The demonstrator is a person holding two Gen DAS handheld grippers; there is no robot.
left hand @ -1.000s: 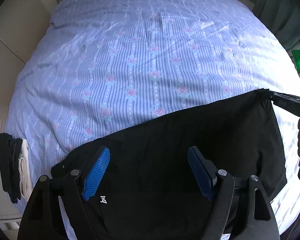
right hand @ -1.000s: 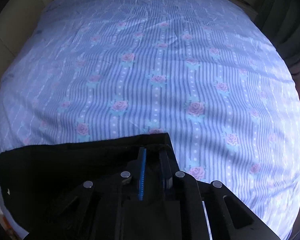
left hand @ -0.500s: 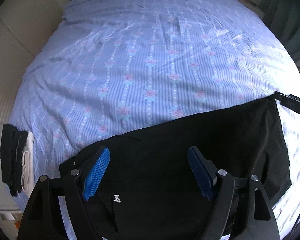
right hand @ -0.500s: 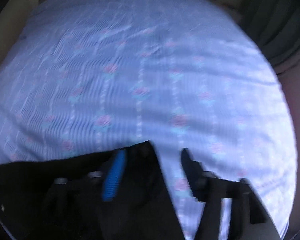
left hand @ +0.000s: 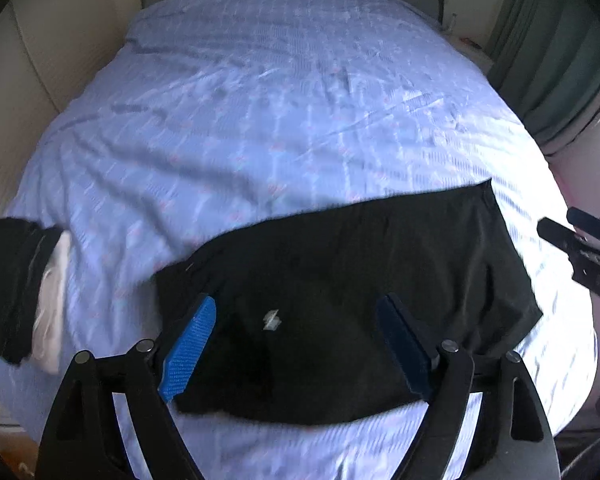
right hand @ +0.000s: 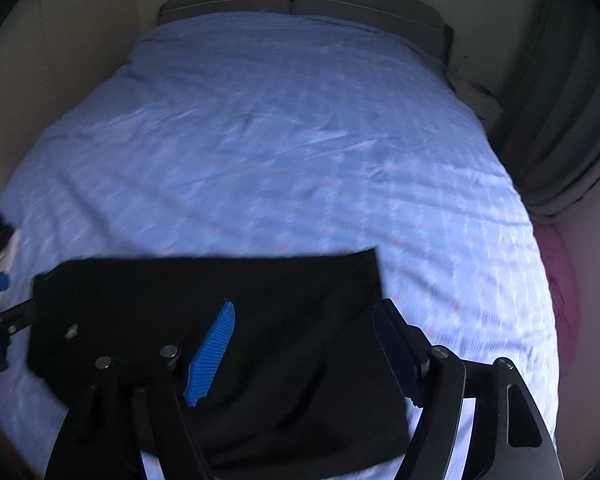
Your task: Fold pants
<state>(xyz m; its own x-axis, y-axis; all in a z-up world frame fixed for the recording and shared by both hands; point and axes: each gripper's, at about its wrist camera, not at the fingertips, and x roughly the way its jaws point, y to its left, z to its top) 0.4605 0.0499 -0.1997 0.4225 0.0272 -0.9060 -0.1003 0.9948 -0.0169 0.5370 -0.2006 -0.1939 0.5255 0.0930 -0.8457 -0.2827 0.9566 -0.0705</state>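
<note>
Black pants (left hand: 340, 292) folded flat on the blue bed (left hand: 284, 120). Left tongs (left hand: 300, 340) spread apart, empty. Right tongs (right hand: 304, 344) likewise apart above the pants.

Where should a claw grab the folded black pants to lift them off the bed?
Probably the right short edge of the black pants, coming in low from the right. They lie flat on the bedsheet, so only an edge offers something to pinch, and the open right claw hangs nearest.
</note>
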